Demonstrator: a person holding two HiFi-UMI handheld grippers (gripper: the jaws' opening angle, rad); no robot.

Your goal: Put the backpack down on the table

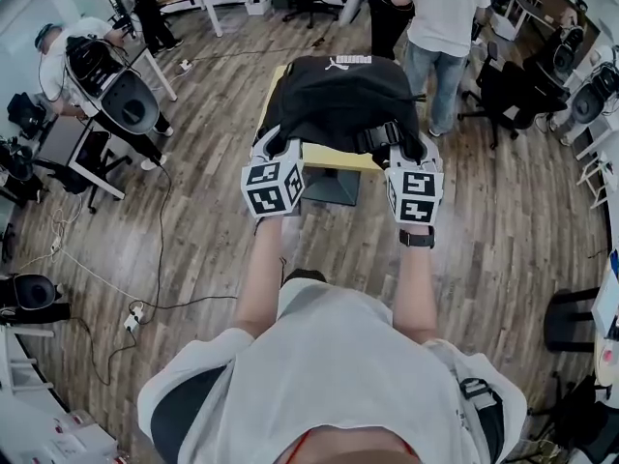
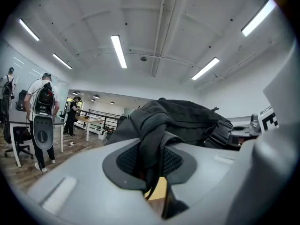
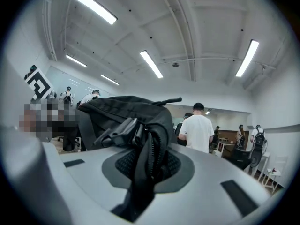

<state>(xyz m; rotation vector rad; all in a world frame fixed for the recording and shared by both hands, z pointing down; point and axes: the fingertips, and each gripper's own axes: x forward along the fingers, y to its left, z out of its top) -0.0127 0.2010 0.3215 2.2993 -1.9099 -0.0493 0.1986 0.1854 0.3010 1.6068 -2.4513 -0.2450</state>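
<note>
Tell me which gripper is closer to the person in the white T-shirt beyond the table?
Right. The right gripper holds the backpack on the side nearest the person in the white T-shirt; the left gripper holds its opposite side, farther away.

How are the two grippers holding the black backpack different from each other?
The left gripper pinches a plain fabric fold of the backpack; the right gripper pinches a zippered edge beside a buckle. The right gripper's wrist wears a watch; the left gripper's does not. Both are shut on the backpack.
</note>
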